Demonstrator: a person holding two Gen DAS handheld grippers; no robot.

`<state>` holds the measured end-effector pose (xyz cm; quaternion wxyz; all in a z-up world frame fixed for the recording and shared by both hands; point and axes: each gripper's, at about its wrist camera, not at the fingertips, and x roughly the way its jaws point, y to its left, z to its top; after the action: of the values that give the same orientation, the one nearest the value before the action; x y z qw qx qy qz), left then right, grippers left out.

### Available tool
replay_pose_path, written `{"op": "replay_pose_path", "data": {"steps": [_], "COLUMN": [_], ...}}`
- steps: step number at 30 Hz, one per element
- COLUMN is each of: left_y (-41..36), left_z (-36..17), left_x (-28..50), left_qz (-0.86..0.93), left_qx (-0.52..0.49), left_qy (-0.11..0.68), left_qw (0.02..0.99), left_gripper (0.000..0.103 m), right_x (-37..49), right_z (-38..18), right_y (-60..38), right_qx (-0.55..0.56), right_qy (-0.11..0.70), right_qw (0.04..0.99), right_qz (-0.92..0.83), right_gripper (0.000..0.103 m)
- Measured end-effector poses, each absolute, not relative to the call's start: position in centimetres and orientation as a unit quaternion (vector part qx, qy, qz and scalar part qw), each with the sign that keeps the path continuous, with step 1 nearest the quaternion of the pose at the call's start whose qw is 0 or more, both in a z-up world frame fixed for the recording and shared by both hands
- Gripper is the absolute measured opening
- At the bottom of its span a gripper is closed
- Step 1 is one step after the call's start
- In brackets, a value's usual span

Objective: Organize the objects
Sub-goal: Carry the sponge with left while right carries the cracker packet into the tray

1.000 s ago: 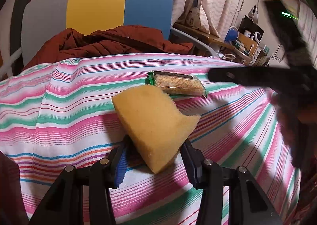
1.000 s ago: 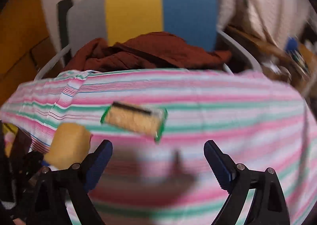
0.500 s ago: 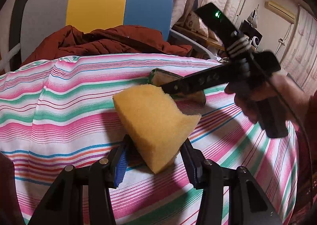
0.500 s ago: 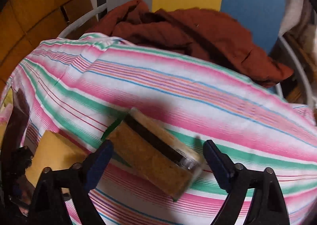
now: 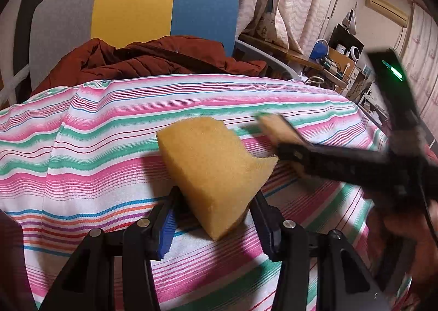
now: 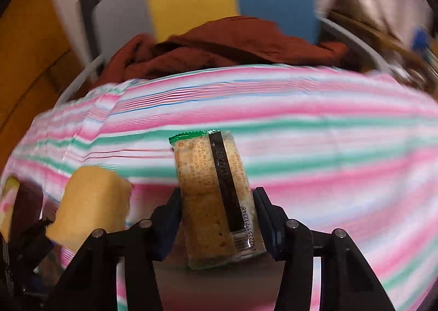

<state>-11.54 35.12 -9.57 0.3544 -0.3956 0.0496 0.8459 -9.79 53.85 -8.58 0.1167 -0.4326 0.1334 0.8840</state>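
A yellow sponge (image 5: 213, 163) with a bite-shaped notch stands between the pads of my left gripper (image 5: 216, 197), which is shut on it just above the striped cloth (image 5: 95, 147). In the right wrist view, a clear-wrapped cracker packet (image 6: 210, 174) with a green end and a black strip lies lengthwise in my right gripper (image 6: 217, 200). Its jaws are closing and the pads press both long sides. The left wrist view shows that gripper (image 5: 314, 155) blurred at the right, with the packet (image 5: 273, 125) at its tip. The sponge (image 6: 93, 201) shows at lower left.
A grey, yellow and blue chair back (image 5: 164, 15) rises behind the table, with a rust-red jacket (image 5: 153, 62) heaped on its seat. Cluttered shelves (image 5: 336, 59) and curtains stand at the far right. A hand (image 5: 405, 229) holds the right gripper.
The right gripper came down over the cracker packet and closed its jaws onto it, and the packet now points along the fingers. The left gripper and sponge stayed put.
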Motion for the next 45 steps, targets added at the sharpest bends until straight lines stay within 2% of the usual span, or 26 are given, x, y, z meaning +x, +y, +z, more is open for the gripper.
{"op": "replay_pose_path", "data": {"steps": [5,10,13,15,18,22,23,26,45], "left_y": [35.5,37.0,37.3,37.5,38.1,38.5,38.4,37.7,33.5], "left_z": [-9.5,-8.7,-7.7,-7.6,-8.1,-8.9,-8.9,-9.1,-7.9], "left_x": [-11.3,-10.4,-10.3,-11.2,-12.4,-12.8,-12.7,-12.8,-5.8], "left_qz": [0.845,0.853,0.858,0.857,0.856,0.860,0.861,0.866,0.879], "left_qx": [-0.397,-0.395,-0.393,-0.409,-0.428,-0.426,-0.423,-0.417,-0.353], "left_qy": [0.061,0.118,0.089,0.064,0.059,0.080,0.079,0.067,0.117], "left_qw": [0.353,0.319,0.319,0.307,0.283,0.270,0.270,0.268,0.300], "left_gripper": [0.053,0.061,0.063,0.068,0.070,0.066,0.057,0.048,0.046], "right_x": [-4.8,-4.4,-4.2,-4.0,-4.0,-4.0,-4.0,-4.0,-0.7], "right_z": [-8.7,-8.8,-8.8,-8.9,-9.0,-9.1,-9.1,-9.2,-7.6], "right_y": [52.6,52.4,52.4,52.6,52.9,52.7,52.6,52.5,50.4], "right_qx": [-0.407,-0.400,-0.398,-0.395,-0.393,-0.391,-0.391,-0.389,-0.349], "right_qy": [0.123,0.127,0.123,0.129,0.136,0.136,0.135,0.135,0.141], "right_qw": [0.214,0.236,0.239,0.238,0.236,0.238,0.238,0.240,0.273], "right_qz": [0.879,0.876,0.877,0.878,0.878,0.879,0.879,0.879,0.885], "right_gripper": [0.052,0.052,0.052,0.052,0.052,0.052,0.052,0.052,0.051]}}
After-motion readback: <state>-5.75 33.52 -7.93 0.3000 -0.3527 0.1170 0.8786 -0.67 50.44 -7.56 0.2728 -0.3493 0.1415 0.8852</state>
